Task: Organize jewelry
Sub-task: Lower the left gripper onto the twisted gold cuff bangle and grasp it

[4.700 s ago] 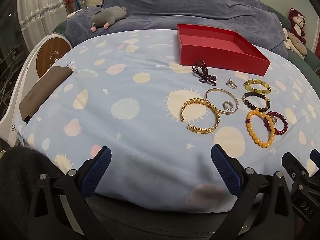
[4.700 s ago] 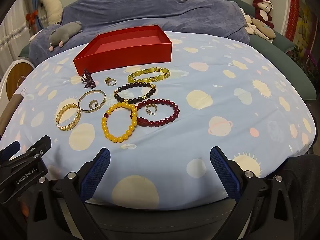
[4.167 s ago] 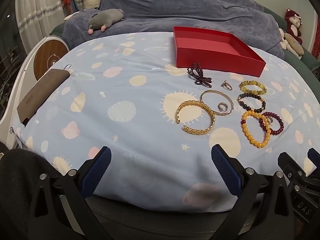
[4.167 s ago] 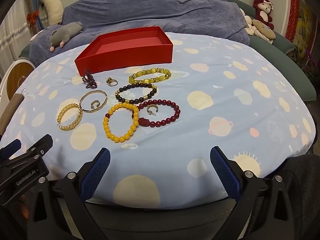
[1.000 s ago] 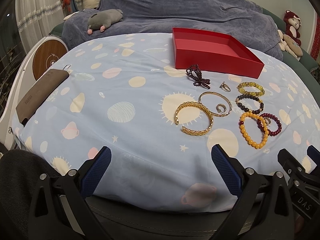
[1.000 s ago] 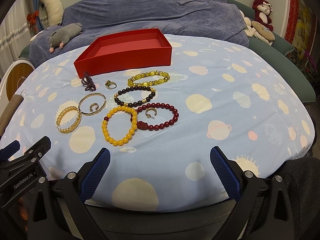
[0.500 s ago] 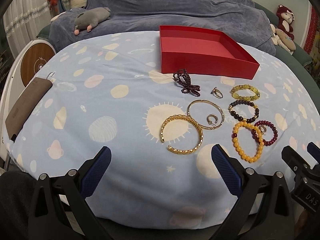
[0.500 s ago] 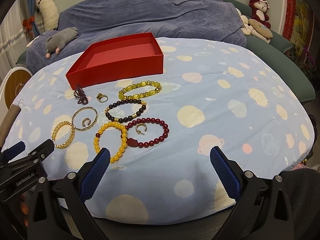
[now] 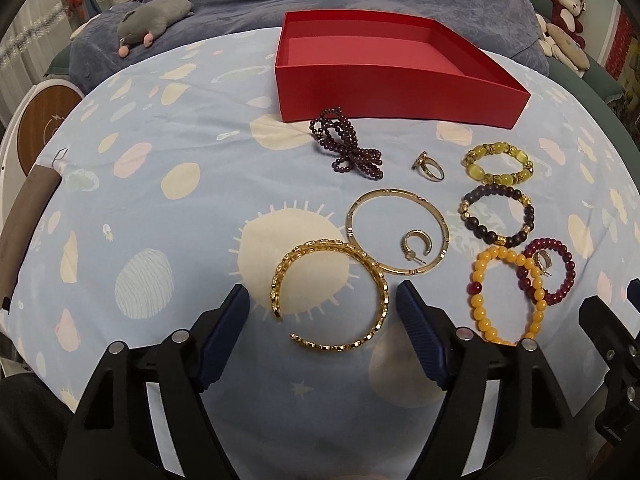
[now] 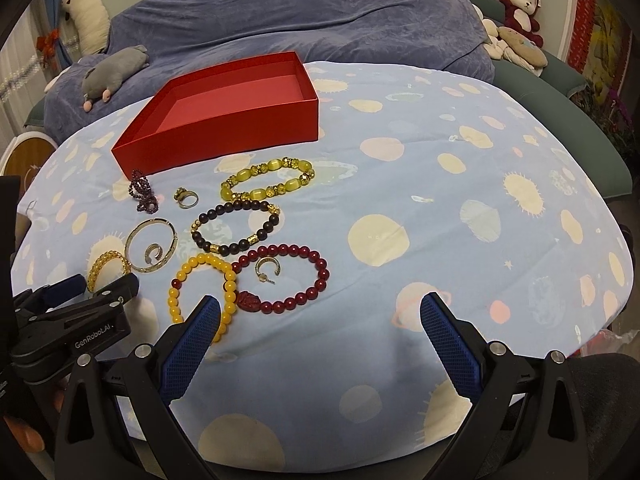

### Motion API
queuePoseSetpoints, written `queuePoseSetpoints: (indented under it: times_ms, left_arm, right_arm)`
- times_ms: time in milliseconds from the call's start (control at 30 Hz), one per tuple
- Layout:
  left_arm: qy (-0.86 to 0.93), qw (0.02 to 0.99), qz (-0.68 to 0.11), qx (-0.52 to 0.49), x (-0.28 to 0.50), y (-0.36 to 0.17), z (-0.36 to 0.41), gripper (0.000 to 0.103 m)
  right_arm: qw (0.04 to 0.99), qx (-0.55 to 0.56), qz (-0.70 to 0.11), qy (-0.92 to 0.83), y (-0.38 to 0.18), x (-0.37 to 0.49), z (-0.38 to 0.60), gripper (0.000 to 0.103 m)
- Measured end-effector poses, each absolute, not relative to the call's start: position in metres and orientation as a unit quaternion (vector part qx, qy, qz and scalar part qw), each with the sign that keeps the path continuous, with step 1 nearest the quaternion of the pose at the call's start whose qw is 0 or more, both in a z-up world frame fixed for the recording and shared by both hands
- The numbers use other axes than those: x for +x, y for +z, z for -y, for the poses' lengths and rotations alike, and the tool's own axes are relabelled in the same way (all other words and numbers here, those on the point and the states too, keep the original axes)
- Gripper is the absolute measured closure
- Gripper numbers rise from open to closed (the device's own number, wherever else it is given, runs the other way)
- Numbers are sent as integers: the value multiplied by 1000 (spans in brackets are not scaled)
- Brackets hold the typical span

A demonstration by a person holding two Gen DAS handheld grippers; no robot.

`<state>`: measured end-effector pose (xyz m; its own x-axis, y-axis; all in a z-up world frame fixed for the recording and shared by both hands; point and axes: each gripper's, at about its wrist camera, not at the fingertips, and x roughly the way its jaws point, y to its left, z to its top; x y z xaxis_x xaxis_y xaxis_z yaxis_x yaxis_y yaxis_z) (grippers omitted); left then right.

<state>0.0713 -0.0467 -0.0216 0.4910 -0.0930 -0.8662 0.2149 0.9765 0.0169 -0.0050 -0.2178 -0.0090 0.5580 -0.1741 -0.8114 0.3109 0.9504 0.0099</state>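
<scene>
While both jaws stay spread empty, left gripper [image 9: 323, 316] has closed in on gold cuff [image 9: 330, 294]

Red box [image 9: 396, 92]; pale-blue cloth [image 9: 160, 200] w/ cream planets & suns; gold cuff [image 9: 332, 296] btwn left gripper's [image 9: 323, 312] blue pads; yellow-orange beads [image 10: 200, 292], dark-red beads [image 10: 308, 284].

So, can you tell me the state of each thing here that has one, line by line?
Red cardboard box: open, empty.
Left gripper: open, around the gold chain cuff, not touching.
Right gripper: open, holding nothing.
Gold chain cuff: flat on the sheet, its gap facing the gripper.
Thin gold bangle: closed, flat, a small hoop earring inside.
Purple bead strand: bunched.
</scene>
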Motion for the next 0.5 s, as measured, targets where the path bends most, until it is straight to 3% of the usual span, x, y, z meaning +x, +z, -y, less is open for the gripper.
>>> queuePoseSetpoints:
  times_ms: [100, 500]
  left_arm:
    - [-95, 863, -492, 61, 73, -19, 46, 49]
    - [-71, 868, -491, 27, 79, -4, 15, 49]
  right_arm:
    - [878, 73, -452, -136, -8, -3, 218, 7]
    - [874, 101, -456, -133, 1, 31, 232, 15]
